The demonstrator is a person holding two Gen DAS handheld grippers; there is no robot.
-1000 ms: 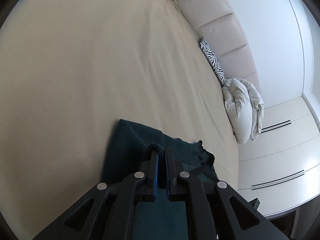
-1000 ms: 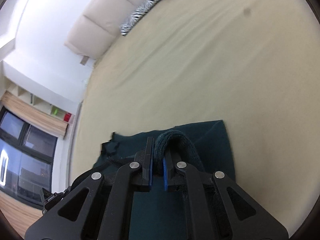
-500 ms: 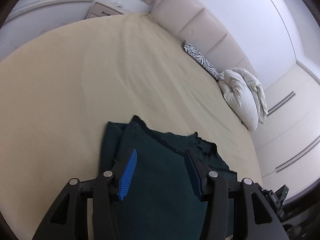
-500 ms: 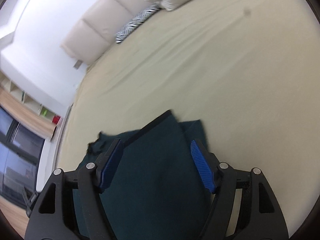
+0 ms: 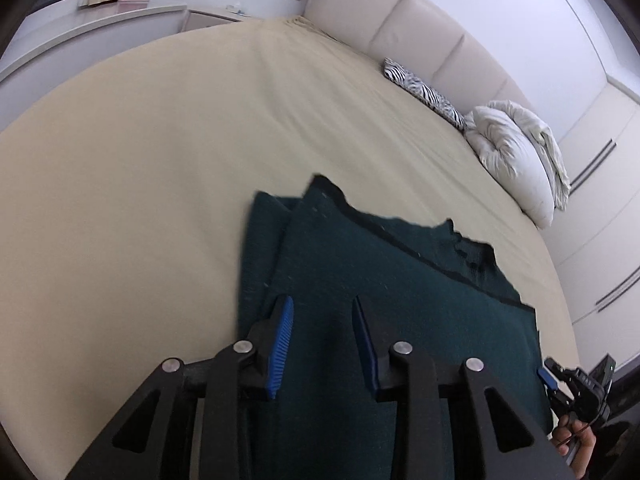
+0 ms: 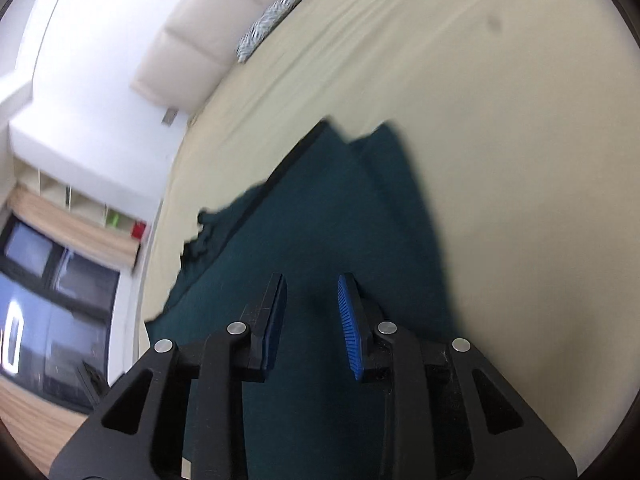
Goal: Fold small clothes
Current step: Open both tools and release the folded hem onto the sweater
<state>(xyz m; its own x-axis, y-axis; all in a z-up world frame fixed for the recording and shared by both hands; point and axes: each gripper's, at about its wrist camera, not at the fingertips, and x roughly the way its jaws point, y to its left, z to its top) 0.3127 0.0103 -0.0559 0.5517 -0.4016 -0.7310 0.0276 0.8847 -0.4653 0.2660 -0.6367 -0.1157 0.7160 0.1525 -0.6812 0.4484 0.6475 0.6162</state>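
Note:
A dark green knitted garment [image 5: 384,280] lies folded on the beige bed sheet [image 5: 160,152], its upper layer set back from a lower layer at the left edge. My left gripper [image 5: 322,304] hovers over it, jaws closing, with nothing pressed between the blue pads. In the right wrist view the same garment [image 6: 320,216] spreads under my right gripper [image 6: 312,284], whose jaws are also closing with only air between them. At the lower right of the left wrist view, the right gripper's tip [image 5: 576,384] and a hand [image 5: 576,444] show.
A padded cream headboard [image 5: 420,28] runs along the far side, with a zebra-print cushion [image 5: 424,92] and a bundled white duvet [image 5: 516,156] against it. White wardrobe doors [image 5: 600,200] stand at the right. A window [image 6: 40,300] and shelves sit beyond the bed's edge.
Both grippers let go of the garment's edge, opened wide and have narrowed again. The cloth now lies flat, folded over. The left gripper rolled and both drew back a little.

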